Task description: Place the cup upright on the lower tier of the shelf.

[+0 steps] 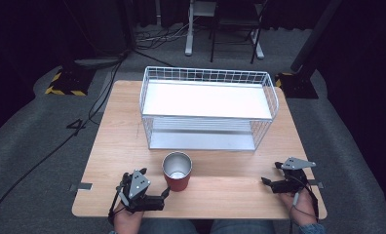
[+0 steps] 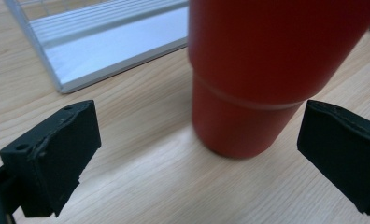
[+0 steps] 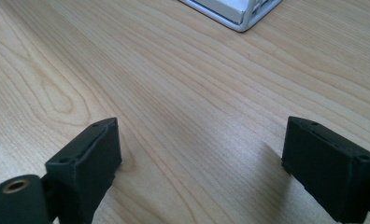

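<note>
**Inspector A:** We are looking at the left claw (image 1: 165,193) first. It is sitting low at the near edge of the tabletop (image 1: 220,173), held in the person's left hand (image 1: 128,220), and it is pointing at the red cup (image 1: 177,171).

**Inspector B:** We are confirming that from the left gripper view. The jaws are standing wide apart and are gripping nothing; the red cup (image 2: 267,70) is rising in the space ahead of them, its base resting on the wood, and neither jaw is touching it. It is sitting closer to the jaw on the right of that view.

**A:** We are noting the cup's position — upright, mouth open upward with a silvery inside, just in front of the white wire basket (image 1: 208,108), apart from it, near the middle of the tabletop's front half.

**B:** In the same gripper view we are seeing the basket's pale bottom shelf (image 2: 103,42) lying beyond the cup, off to the left.

**A:** We are turning to the right claw (image 1: 270,174). It is resting near the right front corner of the tabletop, well apart from the cup.

**B:** Its own view is showing both jaws spread wide over bare wood — nothing is held between them. A corner of the basket (image 3: 241,11) is showing at the top.
</note>
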